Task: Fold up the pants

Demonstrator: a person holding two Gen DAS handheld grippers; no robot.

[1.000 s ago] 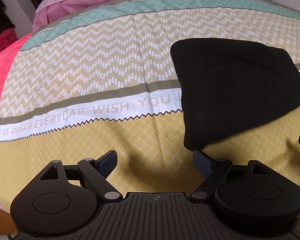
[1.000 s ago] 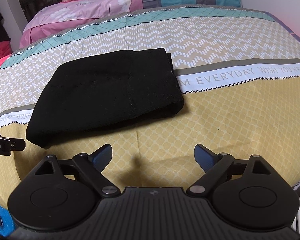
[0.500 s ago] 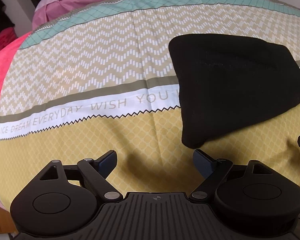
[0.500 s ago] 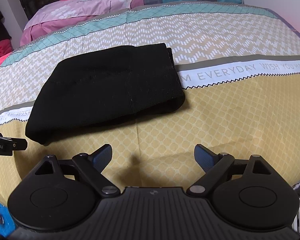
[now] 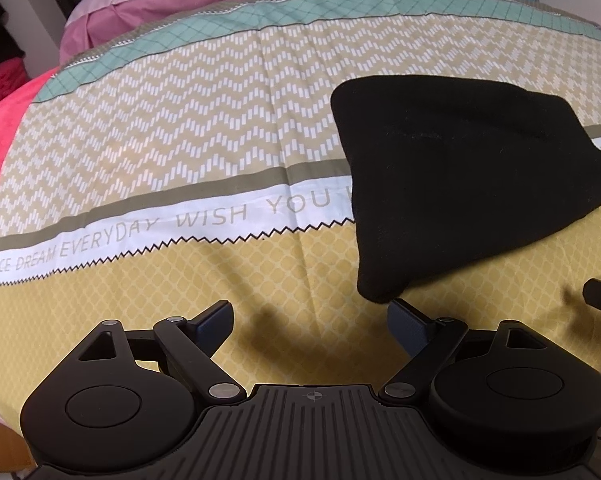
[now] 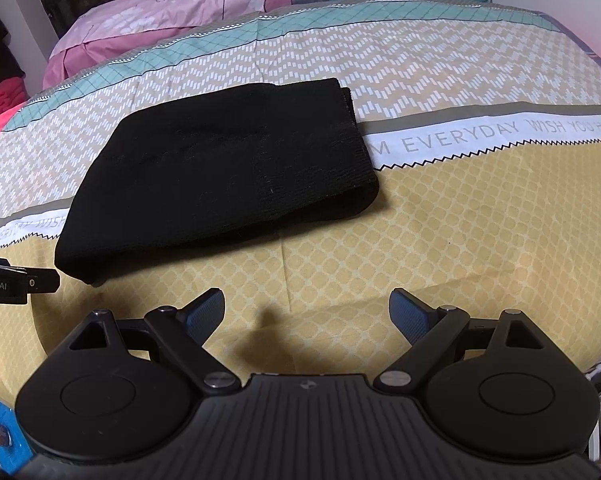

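Left wrist view: the left gripper [image 5: 310,318] is seen with its jaws spread wide and nothing held; the black pants [image 5: 460,184] lie ahead and to its right on the patterned bedspread [image 5: 160,152], their near corner just beyond the right finger. In the right wrist view, the right gripper [image 6: 306,312] is likewise released and empty, and the pants [image 6: 220,172] lie ahead and to its left as a compact, layered bundle. Folding is judged essentially complete: stacked edges are visible at the far right end. At most, a final tidy or withdrawal seems left.
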